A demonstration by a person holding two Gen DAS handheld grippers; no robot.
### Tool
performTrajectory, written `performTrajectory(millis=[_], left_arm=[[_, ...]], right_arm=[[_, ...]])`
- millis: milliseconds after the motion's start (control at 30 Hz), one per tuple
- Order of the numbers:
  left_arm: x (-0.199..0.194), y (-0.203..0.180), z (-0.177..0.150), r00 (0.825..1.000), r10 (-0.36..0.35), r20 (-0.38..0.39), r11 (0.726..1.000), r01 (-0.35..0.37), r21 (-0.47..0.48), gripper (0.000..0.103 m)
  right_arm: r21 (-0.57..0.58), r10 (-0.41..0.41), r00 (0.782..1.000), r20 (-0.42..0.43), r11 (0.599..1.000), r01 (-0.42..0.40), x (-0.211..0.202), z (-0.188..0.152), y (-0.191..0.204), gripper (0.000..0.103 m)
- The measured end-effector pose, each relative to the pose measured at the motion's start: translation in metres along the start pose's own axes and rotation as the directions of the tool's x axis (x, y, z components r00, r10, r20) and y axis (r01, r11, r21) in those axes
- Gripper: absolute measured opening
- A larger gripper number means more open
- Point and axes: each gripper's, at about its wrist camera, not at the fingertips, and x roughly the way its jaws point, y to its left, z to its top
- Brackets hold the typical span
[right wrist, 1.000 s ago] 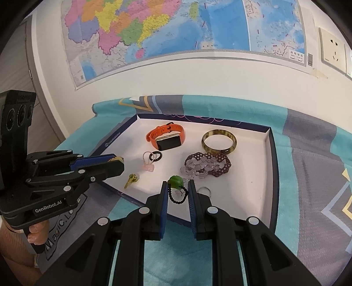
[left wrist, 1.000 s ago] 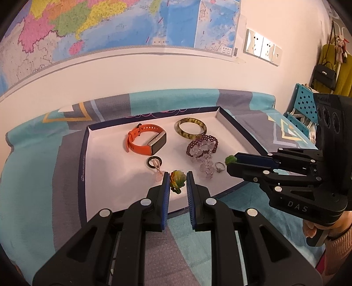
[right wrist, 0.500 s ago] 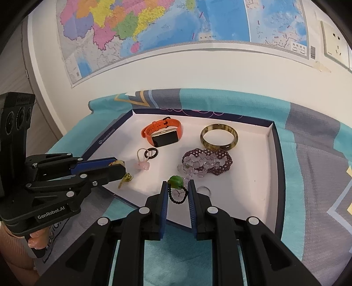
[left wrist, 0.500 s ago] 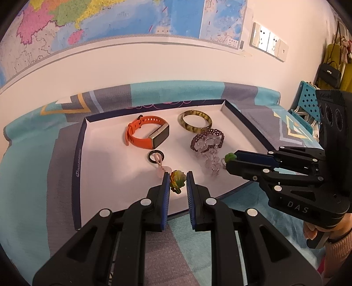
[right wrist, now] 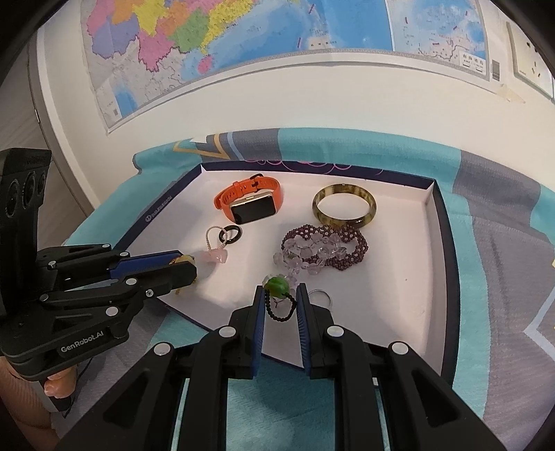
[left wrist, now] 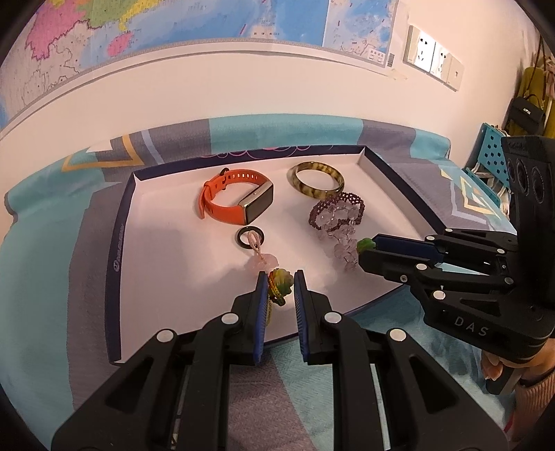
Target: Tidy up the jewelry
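Left wrist view: left gripper (left wrist: 281, 282) with fingers clamped on a green-and-orange carved pendant (left wrist: 280, 281), yellow cord hanging by the left pad, held just above the near edge of the shallow white tray (left wrist: 166, 263). The tray has a dark blue rim and lies on a teal and grey patterned cloth (left wrist: 52, 249). In the tray: orange smart band (left wrist: 236, 199) toward the back, mottled amber bangle (left wrist: 317, 178) to its right, purple beaded bracelet (left wrist: 336, 211) with clear crystal beads (left wrist: 341, 243) trailing toward the near side, black ring (left wrist: 250, 236) tied to a pink stone charm (left wrist: 265, 259) just beyond the fingers. The right gripper (left wrist: 367, 248) comes in from the right, fingers together on a small green bead (left wrist: 366, 244), over the crystal strand. A hand (left wrist: 499, 367) holds its handle. Map (left wrist: 173, 24) and wall sockets (left wrist: 433, 57) behind. Right wrist view: right gripper (right wrist: 280, 295) with fingers clamped on the green bead (right wrist: 276, 285) and its loop of black beads (right wrist: 281, 310), over the near part of the tray (right wrist: 399, 312). A thin silver ring (right wrist: 321, 298) lies just right of the fingers. Smart band (right wrist: 249, 203), bangle (right wrist: 344, 205), purple bracelet (right wrist: 326, 243), black ring (right wrist: 231, 234) and pink charm (right wrist: 216, 256) lie farther in. The left gripper (right wrist: 189, 269) reaches over the tray's left edge, holding the pendant (right wrist: 185, 260), mostly hidden by the fingers.
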Motion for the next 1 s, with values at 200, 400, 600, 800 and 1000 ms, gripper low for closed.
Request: performTrajectory(millis=[200, 400, 600, 800, 1000], left_arm=[[0.002, 0.002, 0.0, 1.0, 0.004, -0.007, 1.0, -0.004, -0.01, 0.016], [0.001, 0.001, -0.002, 1.0, 0.012, 0.0, 1.0, -0.012, -0.01, 0.024], [-0.019, 0.0, -0.005, 0.998, 0.024, 0.055, 1.0, -0.023, -0.015, 0.055], [-0.049, 0.001, -0.019, 0.99, 0.069, 0.123, 0.997, -0.065, -0.039, 0.097], [-0.07, -0.003, -0.041, 0.982, 0.12, 0.144, 0.992, -0.113, -0.055, 0.097]], right_arm=[[0.019, -0.006, 1.0, -0.003, 1.0, 0.006, 0.002, 0.0, -0.003, 0.017], [0.021, -0.016, 1.0, 0.006, 1.0, 0.016, -0.001, 0.0, -0.003, 0.017], [0.027, -0.028, 0.999, 0.042, 0.999, 0.027, -0.017, -0.007, 0.0, 0.038], [0.003, -0.081, 0.993, 0.091, 0.997, 0.081, -0.04, -0.022, 0.011, 0.077], [-0.006, -0.13, 0.985, 0.112, 0.991, 0.132, -0.058, -0.042, 0.023, 0.096]])
